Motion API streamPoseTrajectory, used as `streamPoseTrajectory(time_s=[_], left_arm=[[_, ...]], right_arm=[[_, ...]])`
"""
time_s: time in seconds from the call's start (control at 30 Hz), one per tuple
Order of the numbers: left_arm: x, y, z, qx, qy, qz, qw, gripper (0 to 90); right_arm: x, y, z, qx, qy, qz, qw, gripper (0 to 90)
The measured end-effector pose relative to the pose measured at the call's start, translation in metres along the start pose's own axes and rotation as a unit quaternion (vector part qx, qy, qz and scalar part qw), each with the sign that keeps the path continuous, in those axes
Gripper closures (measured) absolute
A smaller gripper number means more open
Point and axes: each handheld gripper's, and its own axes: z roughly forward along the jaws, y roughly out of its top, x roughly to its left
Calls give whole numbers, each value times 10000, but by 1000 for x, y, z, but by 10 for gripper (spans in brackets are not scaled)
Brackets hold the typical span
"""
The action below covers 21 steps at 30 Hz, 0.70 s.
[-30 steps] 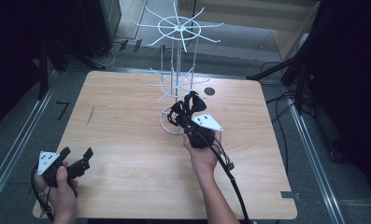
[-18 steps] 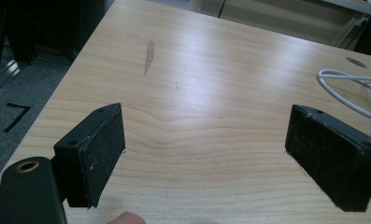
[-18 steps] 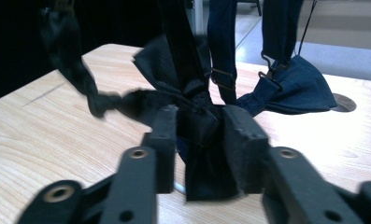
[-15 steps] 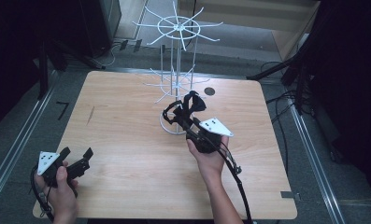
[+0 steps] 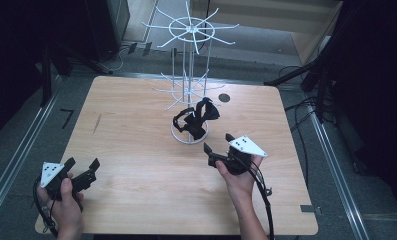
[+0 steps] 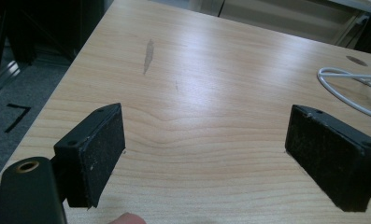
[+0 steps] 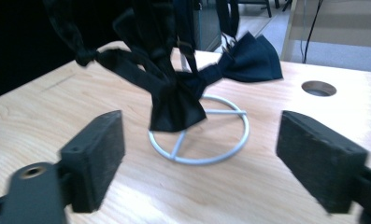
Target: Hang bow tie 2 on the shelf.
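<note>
Bow ties [image 5: 196,117] are hanging on rack [image 5: 188,75]; we're holding right gripper [image 5: 220,148] level nearby, jaws just opened, empty; left gripper [image 5: 82,165] gaping too.

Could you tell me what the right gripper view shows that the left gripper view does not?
The right gripper view has the black bow ties hanging from the white wire rack, above its ring base. The left gripper view has a dark streak on the wood and the floor's black corner mark. Both share the wooden table and open jaws with nothing between them.
</note>
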Motion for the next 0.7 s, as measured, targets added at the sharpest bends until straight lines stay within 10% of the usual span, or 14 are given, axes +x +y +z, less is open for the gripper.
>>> streamPoseTrajectory(time_s=[0.7], left_arm=[[0,0,0,10,-7,23,10000,127]], right_arm=[[-41,-32,-41,111,-274,215,9993,115]])
